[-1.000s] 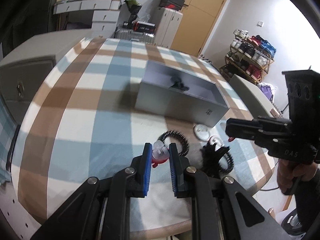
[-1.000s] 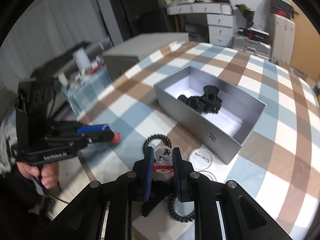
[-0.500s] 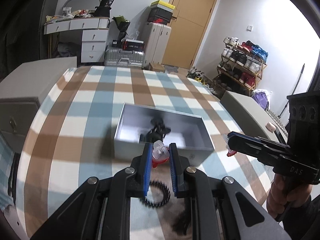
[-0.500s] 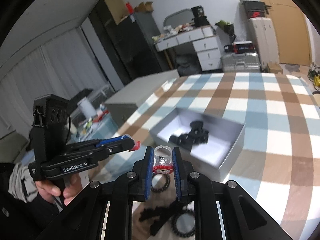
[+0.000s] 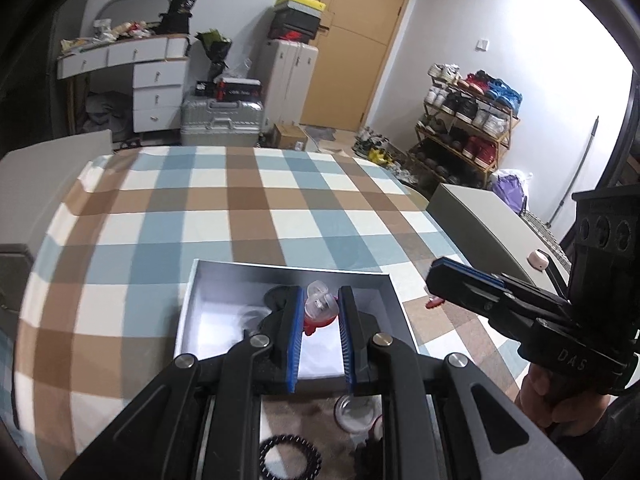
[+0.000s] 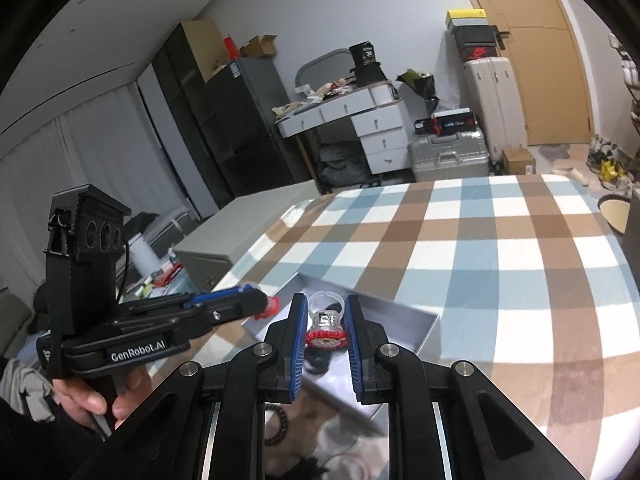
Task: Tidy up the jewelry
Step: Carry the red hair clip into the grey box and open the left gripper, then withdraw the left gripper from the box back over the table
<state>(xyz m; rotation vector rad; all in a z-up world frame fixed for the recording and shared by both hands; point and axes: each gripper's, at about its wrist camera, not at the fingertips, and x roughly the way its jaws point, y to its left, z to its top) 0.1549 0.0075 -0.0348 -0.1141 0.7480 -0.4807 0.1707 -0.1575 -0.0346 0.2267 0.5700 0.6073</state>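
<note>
Since a second ago both of my hands have lifted off the near edge of the checked table and swung forward, so the grey box, which sat well ahead of the claws, now lies right under their tips. My left gripper is pinched narrow on a clear ring with a red top, held upright between the blue pads. My right gripper is likewise clamped tight on a second clear ring with a red beaded face, band uppermost. In the left view the ring hangs over the middle of the open box, so the drop is straight down from that claw. In the right view the ring sits over the box's near left part, close to the wall, and I judge it wants a little more reach toward the far side. The left hand looks the better placed to let go first. The box runs with its long side left to right across my left view, and its white floor already holds dark pieces, partly hidden behind my fingers. On the cloth nearer me lie a black beaded bracelet and a round clear piece, not yet boxed.
</note>
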